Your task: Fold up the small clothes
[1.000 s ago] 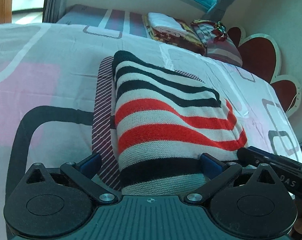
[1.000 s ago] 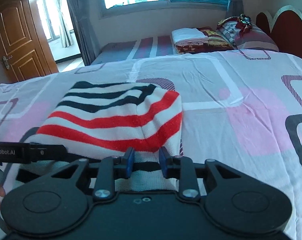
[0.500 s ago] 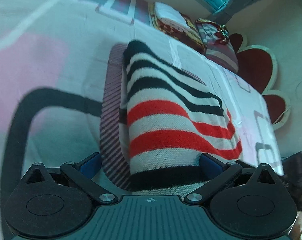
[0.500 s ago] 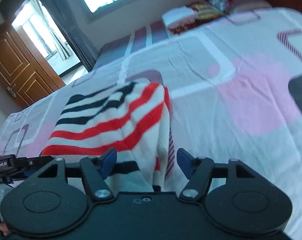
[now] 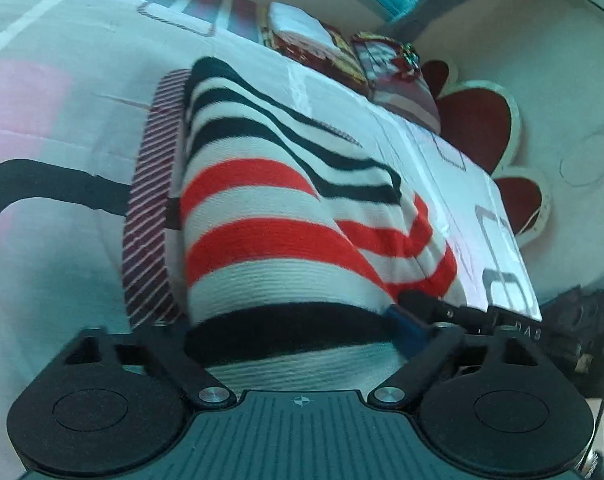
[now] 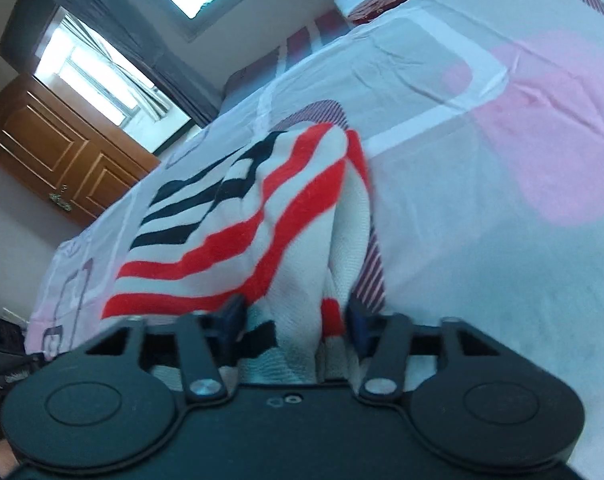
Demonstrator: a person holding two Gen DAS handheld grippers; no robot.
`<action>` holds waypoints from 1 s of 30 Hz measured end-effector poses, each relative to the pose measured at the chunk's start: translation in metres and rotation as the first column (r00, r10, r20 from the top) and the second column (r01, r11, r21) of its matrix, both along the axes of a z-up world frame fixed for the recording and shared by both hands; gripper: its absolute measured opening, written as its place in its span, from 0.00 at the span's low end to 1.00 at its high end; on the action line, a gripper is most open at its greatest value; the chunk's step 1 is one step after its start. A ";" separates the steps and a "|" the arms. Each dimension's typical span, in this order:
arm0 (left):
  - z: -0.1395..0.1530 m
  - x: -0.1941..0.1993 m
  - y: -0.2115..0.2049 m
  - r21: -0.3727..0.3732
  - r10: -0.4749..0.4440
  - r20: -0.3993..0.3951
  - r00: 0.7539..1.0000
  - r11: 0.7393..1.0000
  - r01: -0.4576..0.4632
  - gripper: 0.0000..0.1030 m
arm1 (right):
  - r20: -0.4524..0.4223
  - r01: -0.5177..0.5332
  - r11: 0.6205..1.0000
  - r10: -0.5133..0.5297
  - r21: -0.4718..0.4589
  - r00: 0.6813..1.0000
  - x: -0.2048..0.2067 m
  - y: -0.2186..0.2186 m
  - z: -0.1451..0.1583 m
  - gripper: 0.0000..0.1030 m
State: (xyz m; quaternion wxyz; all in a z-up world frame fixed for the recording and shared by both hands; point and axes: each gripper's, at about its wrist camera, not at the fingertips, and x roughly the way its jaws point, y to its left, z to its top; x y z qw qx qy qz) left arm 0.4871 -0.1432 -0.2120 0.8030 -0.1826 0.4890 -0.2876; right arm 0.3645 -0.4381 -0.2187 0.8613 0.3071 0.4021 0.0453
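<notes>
The folded knit garment with black, red and white stripes (image 5: 286, 240) lies on the pink, white and grey patterned bedsheet (image 5: 62, 120), near the bed's edge closest to the person. It looks light, thick and soft, likely to sag and bunch when lifted and unlikely to slip, so the best hold is probably on its near hem corners, through all layers.

The left gripper (image 5: 290, 328) straddles the near end of the garment with its jaws closing, the fabric between them; its left pad is hidden behind the knit, so contact cannot be told. The right gripper (image 6: 296, 320) is also closing, its blue pads pinching a raised ridge of fabric at the garment's right corner.

The layers underneath are hidden, both views blur, and what kind of garment it is stays unclear.
</notes>
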 end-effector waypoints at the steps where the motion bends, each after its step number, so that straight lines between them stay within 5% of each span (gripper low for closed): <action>1: 0.002 0.001 0.002 -0.011 0.002 -0.003 1.000 1.000 -0.002 0.74 | 0.004 0.002 1.000 -0.002 0.027 1.000 -0.002 -0.001 -0.001 0.38; 5: 0.014 0.002 0.005 -0.032 -0.001 0.021 1.000 0.999 0.001 0.62 | 0.046 0.013 0.999 -0.015 0.051 0.999 -0.008 0.004 0.005 0.35; 14: 0.055 -0.005 0.051 -0.070 0.033 0.089 0.995 0.997 -0.027 0.60 | 0.170 -0.034 0.998 0.024 0.055 0.985 -0.019 0.041 0.048 0.34; 23: 0.090 -0.008 0.183 -0.019 0.131 0.182 0.975 0.991 -0.129 0.60 | 0.257 -0.126 0.985 0.093 0.114 0.962 0.004 0.141 0.075 0.34; 30: 0.078 0.011 0.302 0.044 0.182 0.209 0.961 0.980 -0.195 0.60 | 0.281 -0.138 0.976 0.087 0.167 0.956 0.024 0.257 0.062 0.33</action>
